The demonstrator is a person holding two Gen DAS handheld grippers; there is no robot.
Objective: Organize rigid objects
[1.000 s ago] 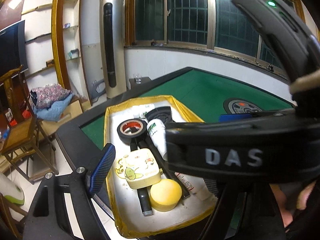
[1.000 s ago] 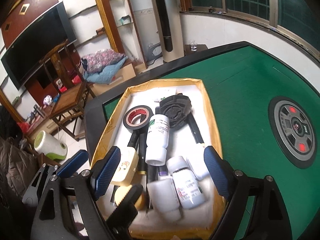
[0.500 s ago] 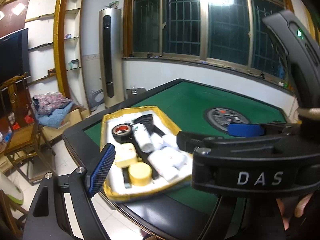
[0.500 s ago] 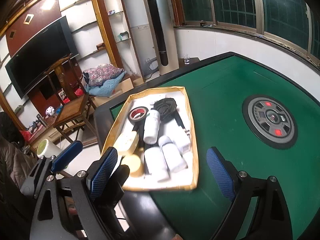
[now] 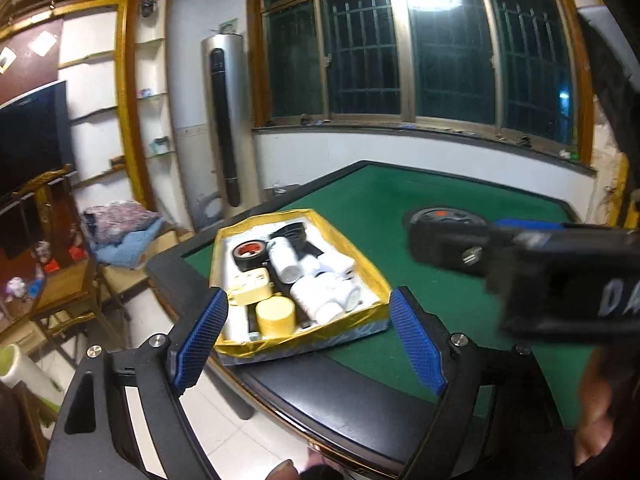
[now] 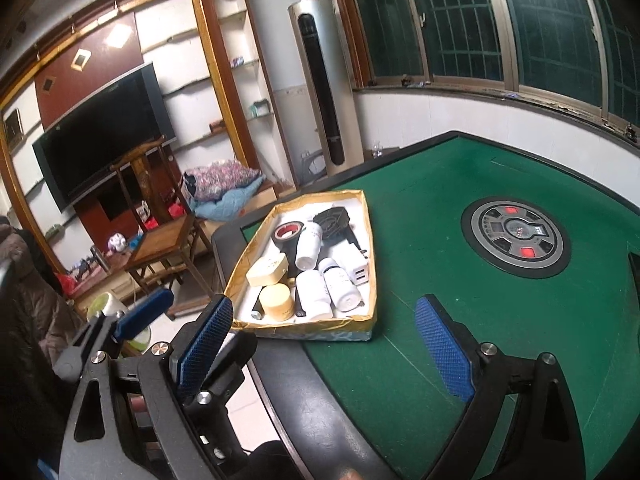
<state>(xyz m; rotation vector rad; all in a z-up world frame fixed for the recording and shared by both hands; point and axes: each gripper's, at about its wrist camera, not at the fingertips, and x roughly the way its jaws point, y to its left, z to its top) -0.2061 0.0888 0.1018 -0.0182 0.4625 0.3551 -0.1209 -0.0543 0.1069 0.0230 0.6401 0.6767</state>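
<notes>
Yellow-rimmed tray (image 6: 362,330) sits at the corner of the green table (image 6: 460,320), near the black edge rail; all task items lie inside it: tape roll (image 6: 287,232) at the far end, black fan-like piece (image 6: 334,218) beside it, white bottles (image 6: 340,284) lying flat down the middle, cream box (image 6: 267,270) and yellow round jar (image 6: 275,301) at the near end. Tray's long axis runs away from both grippers; the bottles lie roughly along that same axis, so a grasp would cross their width. Left gripper (image 5: 308,338): jaws spread wide, nothing between them, held back off the table edge with the tray's near wall (image 5: 304,340) framed straight ahead between the pads. Right gripper (image 6: 324,350): also wide apart and empty, set back from the tray, with the tray ahead and toward its left pad (image 6: 206,338). Judgement: left gripper is the better lined up on the tray; the jar and cream box are the closest items to either. All items look already gathered, so the sorting may be near done.
</notes>
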